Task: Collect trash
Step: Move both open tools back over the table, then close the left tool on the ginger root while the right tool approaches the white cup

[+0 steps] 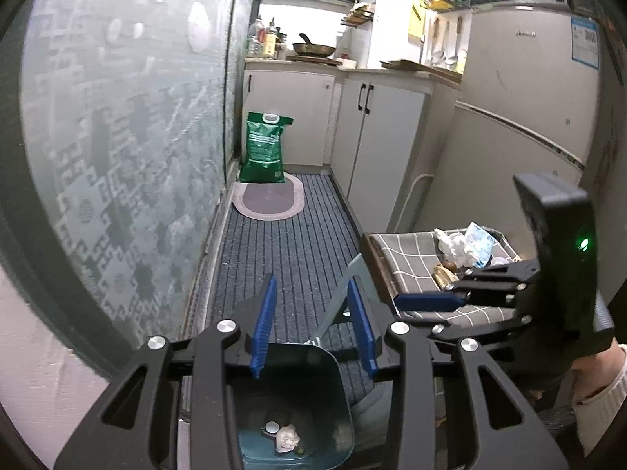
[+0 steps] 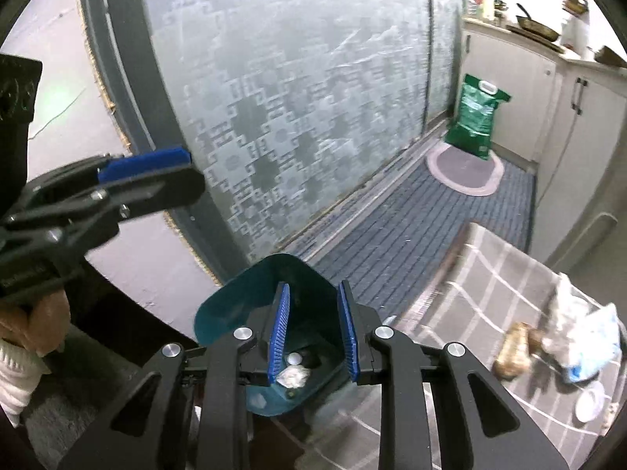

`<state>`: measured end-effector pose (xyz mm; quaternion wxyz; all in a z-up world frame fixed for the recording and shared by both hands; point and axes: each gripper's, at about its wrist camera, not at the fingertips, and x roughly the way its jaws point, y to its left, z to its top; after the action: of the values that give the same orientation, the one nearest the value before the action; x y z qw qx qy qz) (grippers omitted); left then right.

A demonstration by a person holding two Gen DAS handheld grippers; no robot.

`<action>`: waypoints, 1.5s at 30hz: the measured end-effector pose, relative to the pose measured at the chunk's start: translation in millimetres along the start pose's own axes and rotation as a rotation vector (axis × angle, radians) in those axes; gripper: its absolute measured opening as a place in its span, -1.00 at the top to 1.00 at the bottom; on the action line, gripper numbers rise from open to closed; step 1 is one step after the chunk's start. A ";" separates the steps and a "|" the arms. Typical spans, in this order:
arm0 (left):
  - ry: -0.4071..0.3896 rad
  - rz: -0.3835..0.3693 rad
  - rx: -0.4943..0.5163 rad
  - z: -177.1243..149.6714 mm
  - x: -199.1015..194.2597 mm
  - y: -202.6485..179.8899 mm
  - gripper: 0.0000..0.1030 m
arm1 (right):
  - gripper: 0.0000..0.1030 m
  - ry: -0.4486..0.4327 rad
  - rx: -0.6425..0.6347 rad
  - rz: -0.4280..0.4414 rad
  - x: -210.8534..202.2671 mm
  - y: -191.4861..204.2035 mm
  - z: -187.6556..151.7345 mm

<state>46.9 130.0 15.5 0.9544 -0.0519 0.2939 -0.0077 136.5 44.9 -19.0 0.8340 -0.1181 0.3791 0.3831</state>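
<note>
The green rice-style sack with a white handle cutout (image 1: pixel 264 148) carries a pale label panel, but its writing is too small to read. The white refrigerator (image 1: pixel 525 90) bears a small dark brand mark near its top and a blue-and-white sticker (image 1: pixel 584 44) at its upper right; neither can be read. No other lettering is legible in either view.

The teal plastic waste bin with rounded corners (image 1: pixel 292 399) stands on the floor directly below both grippers. At its bottom lie a crumpled white paper wad (image 2: pixel 293 376), a small white round cap (image 2: pixel 294 359) and some dark bits. More trash sits on the grey cloth with a white check pattern (image 1: pixel 407 258): a crumpled white tissue (image 1: pixel 450 244), a light blue and white plastic wrapper (image 1: pixel 480 243) and a brownish lump (image 2: pixel 513 352), all close together near the cloth's far side, with a small white lid (image 2: pixel 589 403) a little apart.

The left gripper (image 1: pixel 313 323) hangs above the bin, its blue-padded jaws spread with nothing between them. The right gripper (image 2: pixel 315 331) hovers over the bin mouth, jaws likewise spread and holding nothing.

The bin's rim sits just beside the near edge of the checked cloth. A dark blue ribbed floor runner (image 1: pixel 290 243) stretches between the frosted patterned glass door (image 1: pixel 129 149) and the white cabinets (image 1: pixel 376 133), bare up to the oval grey mat (image 1: pixel 270 197) under the sack.
</note>
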 end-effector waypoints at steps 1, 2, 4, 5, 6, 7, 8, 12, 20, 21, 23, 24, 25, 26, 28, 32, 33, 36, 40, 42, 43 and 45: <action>0.003 -0.002 0.004 0.7 2.9 -3.4 0.20 | 0.51 -0.005 0.004 -0.010 -3.5 -4.8 -1.5; 0.005 -0.005 0.009 0.7 5.6 -7.3 0.18 | 0.51 -0.009 0.010 -0.019 -7.3 -9.8 -3.1; 0.011 -0.014 0.020 1.4 11.0 -16.8 0.15 | 0.51 -0.019 0.021 -0.031 -13.8 -18.1 -6.2; 0.012 -0.017 0.023 1.5 12.8 -20.6 0.14 | 0.51 -0.026 0.027 -0.044 -18.0 -23.3 -7.8; 0.015 -0.021 0.028 1.8 15.3 -25.1 0.12 | 0.50 -0.029 0.033 -0.051 -20.6 -28.0 -9.5; 0.017 -0.026 0.032 2.2 17.3 -29.5 0.12 | 0.44 -0.034 0.040 -0.059 -24.1 -33.3 -11.5; 0.018 -0.029 0.035 2.1 18.8 -32.3 0.10 | 0.37 -0.040 0.050 -0.072 -28.1 -39.4 -14.0; 0.029 -0.045 0.055 1.6 29.7 -49.3 0.06 | 0.25 -0.059 0.070 -0.130 -43.4 -58.7 -25.1; 0.066 -0.067 0.075 -0.9 55.4 -71.3 0.06 | 0.12 -0.074 0.109 -0.236 -61.2 -94.5 -44.8; 0.071 -0.074 0.081 -1.0 59.2 -76.8 0.06 | 0.12 -0.073 0.113 -0.246 -62.0 -97.5 -46.9; 0.078 -0.082 0.093 -1.9 63.7 -84.8 0.05 | 0.11 -0.070 0.125 -0.263 -66.0 -107.7 -53.1; 0.082 -0.085 0.099 -2.3 66.6 -89.4 0.03 | 0.10 -0.070 0.130 -0.270 -68.5 -111.4 -56.6; 0.088 -0.092 0.107 -3.2 70.7 -95.3 0.03 | 0.07 -0.070 0.135 -0.277 -70.7 -115.5 -59.6; 0.092 -0.095 0.112 -4.2 73.1 -98.9 0.01 | 0.03 -0.072 0.141 -0.286 -73.3 -119.8 -62.9; 0.103 -0.104 0.129 -6.1 80.0 -107.0 0.01 | 0.02 -0.076 0.148 -0.299 -77.6 -125.2 -67.1; 0.136 -0.129 0.169 -13.0 93.5 -124.6 0.01 | -0.04 -0.081 0.163 -0.327 -88.5 -139.2 -78.4; 0.147 -0.135 0.185 -15.5 98.2 -130.8 0.01 | -0.05 -0.082 0.165 -0.331 -90.9 -141.4 -81.1; 0.171 -0.144 0.216 -22.0 109.8 -144.5 0.01 | -0.06 -0.079 0.180 -0.342 -97.7 -150.9 -90.5; 0.186 -0.156 0.240 -25.5 122.2 -159.0 0.01 | -0.06 -0.073 0.194 -0.356 -103.1 -159.1 -101.0; 0.190 -0.157 0.254 -26.8 128.3 -165.8 0.01 | -0.06 -0.070 0.200 -0.359 -106.2 -163.6 -106.2; 0.193 -0.154 0.257 -26.9 131.0 -167.9 0.01 | -0.06 -0.069 0.203 -0.361 -107.4 -165.6 -108.9; 0.199 -0.137 0.264 -27.6 138.3 -171.1 0.01 | -0.06 -0.065 0.210 -0.363 -109.7 -169.6 -114.2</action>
<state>148.5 -48.9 -66.9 0.9164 0.0550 0.3790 -0.1164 152.2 -186.2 -33.7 0.9087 -0.0847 0.3625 0.1888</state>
